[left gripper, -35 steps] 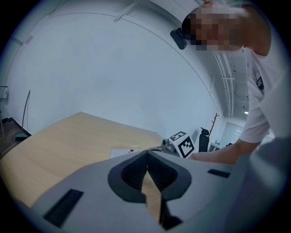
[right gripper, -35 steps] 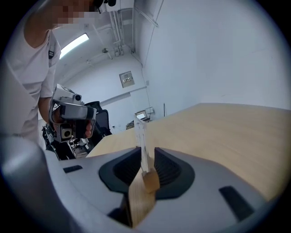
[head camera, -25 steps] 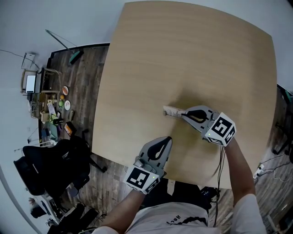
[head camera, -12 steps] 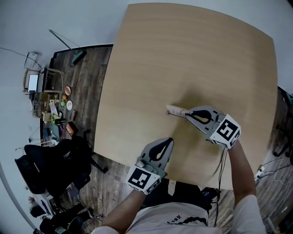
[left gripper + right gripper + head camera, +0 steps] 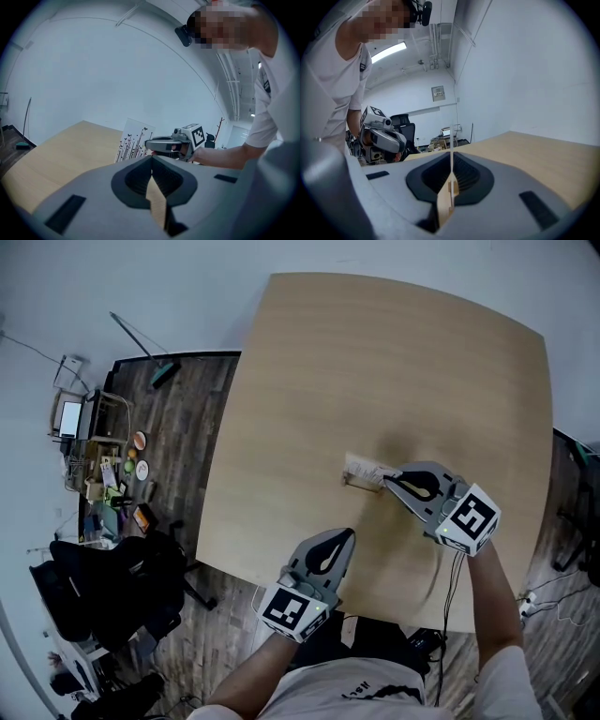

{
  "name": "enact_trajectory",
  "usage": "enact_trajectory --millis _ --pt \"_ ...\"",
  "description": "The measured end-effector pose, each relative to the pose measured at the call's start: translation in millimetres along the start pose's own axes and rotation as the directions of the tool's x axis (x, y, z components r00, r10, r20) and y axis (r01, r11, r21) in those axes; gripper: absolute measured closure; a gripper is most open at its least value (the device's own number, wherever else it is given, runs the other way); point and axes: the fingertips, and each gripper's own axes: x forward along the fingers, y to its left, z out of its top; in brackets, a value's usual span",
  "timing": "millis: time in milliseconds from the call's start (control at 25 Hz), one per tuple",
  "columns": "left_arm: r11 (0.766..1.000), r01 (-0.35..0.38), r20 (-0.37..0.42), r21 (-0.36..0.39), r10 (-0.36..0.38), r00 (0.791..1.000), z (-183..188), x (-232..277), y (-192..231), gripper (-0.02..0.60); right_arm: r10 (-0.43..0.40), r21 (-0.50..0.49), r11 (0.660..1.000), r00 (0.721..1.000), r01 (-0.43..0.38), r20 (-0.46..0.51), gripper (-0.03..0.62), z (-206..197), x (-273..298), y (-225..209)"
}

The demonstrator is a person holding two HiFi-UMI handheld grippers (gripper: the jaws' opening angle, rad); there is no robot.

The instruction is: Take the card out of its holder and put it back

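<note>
A white card (image 5: 362, 468) printed with black trees and birds (image 5: 133, 140) stands upright near the middle of the wooden table (image 5: 375, 362). My right gripper (image 5: 385, 480) is shut on its right end, and in the right gripper view the card shows edge-on as a thin line (image 5: 452, 161) between the jaws. A small tan wooden holder (image 5: 355, 483) lies right under the card. I cannot tell whether the card sits in its slot. My left gripper (image 5: 348, 532) is shut and empty at the table's near edge, pointing at the card.
The table's front edge (image 5: 281, 568) runs just under my left gripper. Left of the table there is dark wooden floor with a black office chair (image 5: 112, 577) and a cluttered shelf (image 5: 94, 456). White wall lies beyond the far edge.
The head view has shifted a little. My right gripper stays shut on the card at about the same spot, and a darker strip now shows under the card. The left gripper has not moved.
</note>
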Motion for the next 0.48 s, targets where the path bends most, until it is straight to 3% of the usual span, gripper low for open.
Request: enact_trajectory --millis 480 --pt "0.999 0.04 0.057 0.033 -0.042 0.997 47.5 -49.1 -21.2 0.568 -0.114 0.078 0.991 0.99 0.107 0.085 0.569 77.5 -33.3 53.7"
